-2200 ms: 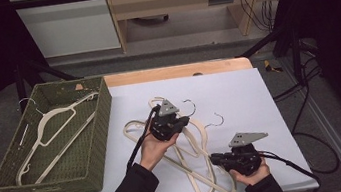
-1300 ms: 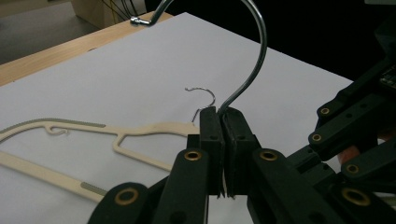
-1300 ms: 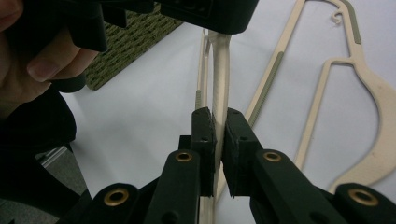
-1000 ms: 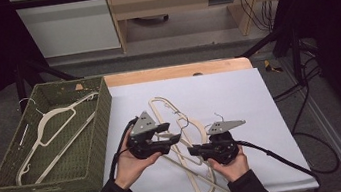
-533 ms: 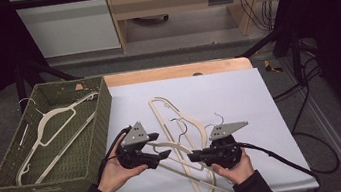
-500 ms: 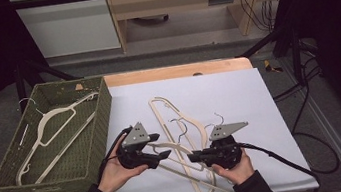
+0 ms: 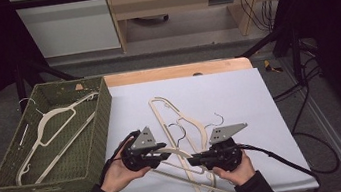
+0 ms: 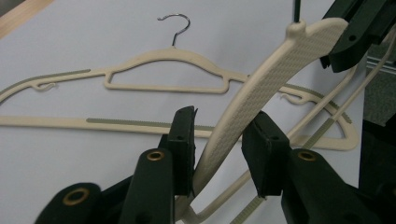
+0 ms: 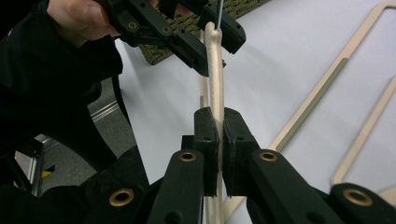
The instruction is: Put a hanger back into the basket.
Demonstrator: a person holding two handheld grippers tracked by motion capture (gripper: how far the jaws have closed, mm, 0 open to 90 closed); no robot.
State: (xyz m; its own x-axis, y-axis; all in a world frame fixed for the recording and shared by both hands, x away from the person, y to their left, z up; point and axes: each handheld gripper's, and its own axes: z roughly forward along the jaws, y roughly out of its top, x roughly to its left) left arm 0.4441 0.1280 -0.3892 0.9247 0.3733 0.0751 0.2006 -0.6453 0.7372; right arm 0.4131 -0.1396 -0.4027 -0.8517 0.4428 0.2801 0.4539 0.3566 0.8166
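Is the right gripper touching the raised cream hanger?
Touching. The right gripper view shows the right gripper with both jaws pressed flat against the raised hanger, no gap either side.

My two grippers, left (image 7: 158,150) and right (image 7: 194,161), are black with brass-coloured rivets, each topped by a grey three-cornered plate. The hanger (image 8: 261,88) between their jaws is cream, its flat face covered in a fine dotted grain. The hangers lying flat (image 8: 163,77) are the same cream with strips of olive-grey ribbing and silver wire hooks. The table cover (image 7: 238,91) is plain white, with a light wood edge behind. The woven basket (image 7: 93,152) is olive green. My sleeves are black.
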